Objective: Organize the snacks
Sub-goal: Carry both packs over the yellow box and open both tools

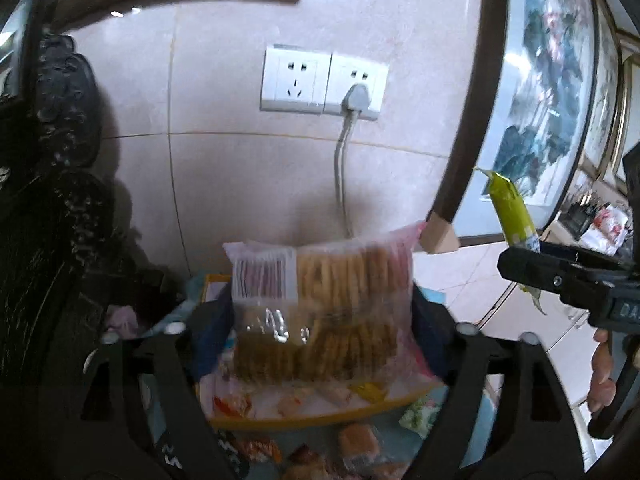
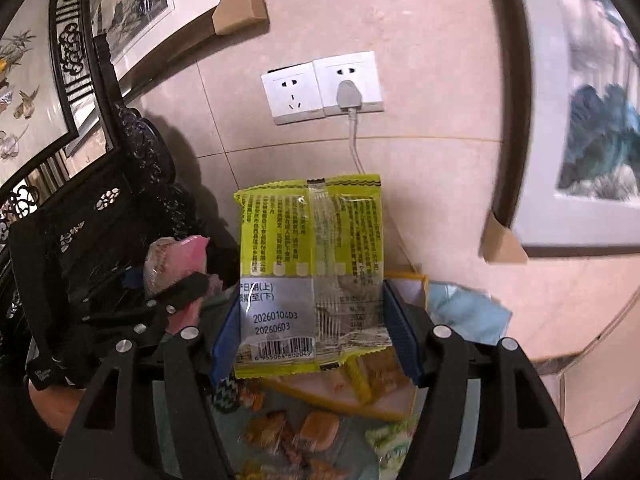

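Note:
My left gripper (image 1: 320, 320) is shut on a clear pink-edged bag of crackers (image 1: 328, 304) and holds it upright above a yellow-rimmed box (image 1: 304, 420) with small wrapped snacks in it. My right gripper (image 2: 316, 320) is shut on a yellow-green snack packet (image 2: 312, 264) with a barcode, held upright above the same box (image 2: 384, 412). In the left wrist view the right gripper (image 1: 560, 276) shows at the right with the packet (image 1: 516, 216). In the right wrist view the left gripper (image 2: 176, 292) shows at the left with the cracker bag (image 2: 176, 256).
Loose wrapped snacks (image 2: 296, 436) lie on the blue surface (image 2: 464, 308) in front of the box. A tiled wall with a double socket (image 1: 320, 80) and plugged cable is close ahead. A dark carved chair (image 2: 96, 248) stands left. Framed pictures (image 1: 540, 92) lean right.

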Tool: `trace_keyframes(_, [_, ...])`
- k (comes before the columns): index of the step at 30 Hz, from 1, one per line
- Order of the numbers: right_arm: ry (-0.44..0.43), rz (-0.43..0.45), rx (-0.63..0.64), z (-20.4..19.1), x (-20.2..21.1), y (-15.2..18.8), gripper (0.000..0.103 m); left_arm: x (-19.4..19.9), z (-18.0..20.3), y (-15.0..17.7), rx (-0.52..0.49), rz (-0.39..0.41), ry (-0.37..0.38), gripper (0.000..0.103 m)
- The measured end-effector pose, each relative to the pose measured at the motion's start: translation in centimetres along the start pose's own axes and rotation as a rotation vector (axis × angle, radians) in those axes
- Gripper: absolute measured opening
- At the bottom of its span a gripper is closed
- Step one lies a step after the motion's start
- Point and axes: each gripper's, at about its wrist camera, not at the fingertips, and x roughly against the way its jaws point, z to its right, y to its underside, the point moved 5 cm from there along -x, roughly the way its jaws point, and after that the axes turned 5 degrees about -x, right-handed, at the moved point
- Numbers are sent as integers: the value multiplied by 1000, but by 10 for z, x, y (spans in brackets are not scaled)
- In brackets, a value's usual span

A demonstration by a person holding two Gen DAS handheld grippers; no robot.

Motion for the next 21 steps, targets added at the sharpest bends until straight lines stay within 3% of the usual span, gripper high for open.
trace_keyframes(1, [35, -13, -2, 6, -9, -1, 72, -14, -6, 2, -2, -30, -35, 101])
trace_keyframes(4, [48, -41, -13, 16, -20, 8, 74, -39, -24, 20, 43, -119, -50, 101])
trace_keyframes(12, [56, -123, -58, 43, -23, 66, 74, -34, -53, 84, 151, -180, -79, 101])
trace_keyframes(16, [51, -183, -86, 50, -20, 105, 74, -22, -40, 122, 131, -233, -66, 101])
trace_keyframes(21, [38, -314, -90, 46, -19, 183, 74, -5, -14, 186, 97, -316, -22, 101])
